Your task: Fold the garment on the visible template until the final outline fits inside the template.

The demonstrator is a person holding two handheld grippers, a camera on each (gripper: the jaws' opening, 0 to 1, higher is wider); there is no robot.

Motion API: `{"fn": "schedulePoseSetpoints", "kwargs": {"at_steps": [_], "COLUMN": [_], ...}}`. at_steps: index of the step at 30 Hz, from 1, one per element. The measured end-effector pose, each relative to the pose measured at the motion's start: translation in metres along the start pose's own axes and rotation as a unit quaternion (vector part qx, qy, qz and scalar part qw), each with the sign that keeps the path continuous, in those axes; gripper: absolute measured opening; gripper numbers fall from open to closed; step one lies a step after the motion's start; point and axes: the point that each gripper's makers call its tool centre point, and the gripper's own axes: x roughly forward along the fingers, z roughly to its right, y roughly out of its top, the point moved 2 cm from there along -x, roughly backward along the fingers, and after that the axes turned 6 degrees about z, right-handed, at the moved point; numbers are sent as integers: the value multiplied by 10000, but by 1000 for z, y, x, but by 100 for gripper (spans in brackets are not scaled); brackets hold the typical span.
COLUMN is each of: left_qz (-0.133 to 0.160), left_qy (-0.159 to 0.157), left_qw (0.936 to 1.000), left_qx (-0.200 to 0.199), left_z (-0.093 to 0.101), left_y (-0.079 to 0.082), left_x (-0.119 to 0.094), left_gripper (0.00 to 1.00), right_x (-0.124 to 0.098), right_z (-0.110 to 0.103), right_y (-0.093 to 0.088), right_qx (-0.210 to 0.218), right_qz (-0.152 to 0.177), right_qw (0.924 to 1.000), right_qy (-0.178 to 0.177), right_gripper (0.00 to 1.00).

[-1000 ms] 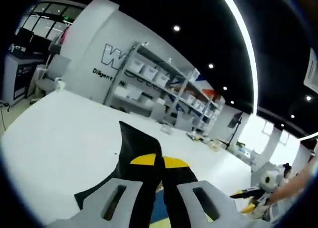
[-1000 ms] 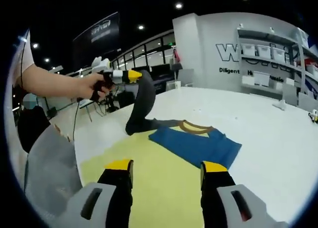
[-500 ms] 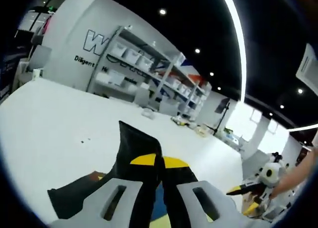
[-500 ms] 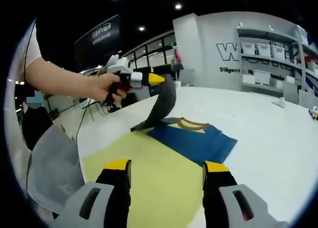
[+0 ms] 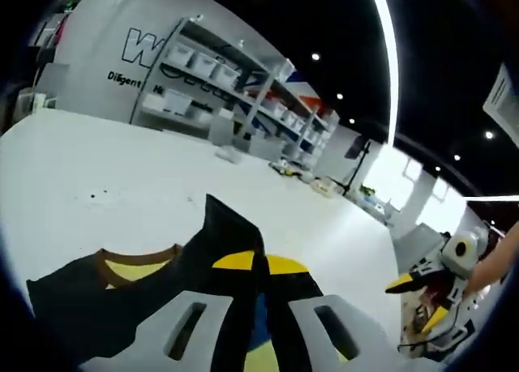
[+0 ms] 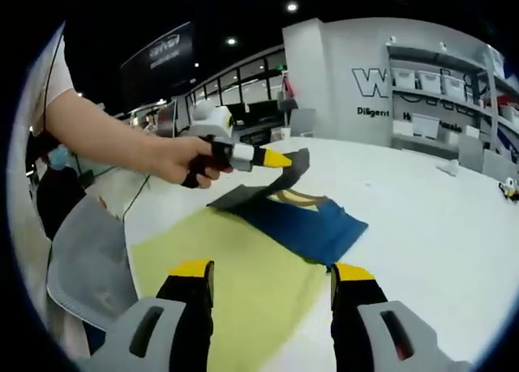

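The left gripper (image 6: 280, 159), held in a hand (image 6: 190, 157) on an arm reaching in from the left of the right gripper view, was clamped on a dark sleeve of the shirt (image 6: 304, 222) and sat low over the counter (image 6: 422, 210). A second before, it had held that sleeve higher. The right gripper (image 6: 272, 279) hovered over the yellow template (image 6: 243, 267), jaws spread and empty. The blue shirt lay on the template's far end, collar pointing away.
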Motion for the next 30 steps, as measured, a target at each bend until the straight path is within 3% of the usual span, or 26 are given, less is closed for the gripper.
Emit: {"fn": "schedulePoseSetpoints", "kwargs": {"at_steps": [10, 23, 25, 26, 30], "left_qz": [-659, -785, -750, -743, -846], "left_qy": [-106, -11, 70, -25, -157], "left_qw": [9975, 9969, 9972, 9972, 9963], "left_qx": [246, 75, 8, -127, -51], "left_z": [4, 9, 9, 14, 22], "left_y": [-45, -76, -77, -77, -80], "left_x": [14, 29, 30, 29, 21], "left_gripper": [0, 2, 7, 10, 27], "right_x": [2, 1, 2, 2, 9], "right_z": [2, 11, 11, 11, 8], "right_y": [-1, -3, -3, -3, -3], "right_qx": [36, 18, 21, 24, 30], "right_qz": [18, -46, -53, -54, -58], "right_qw": [10000, 10000, 10000, 10000, 10000], "right_qy": [21, -16, -14, -11, 50], "right_gripper": [55, 55, 55, 55, 55]}}
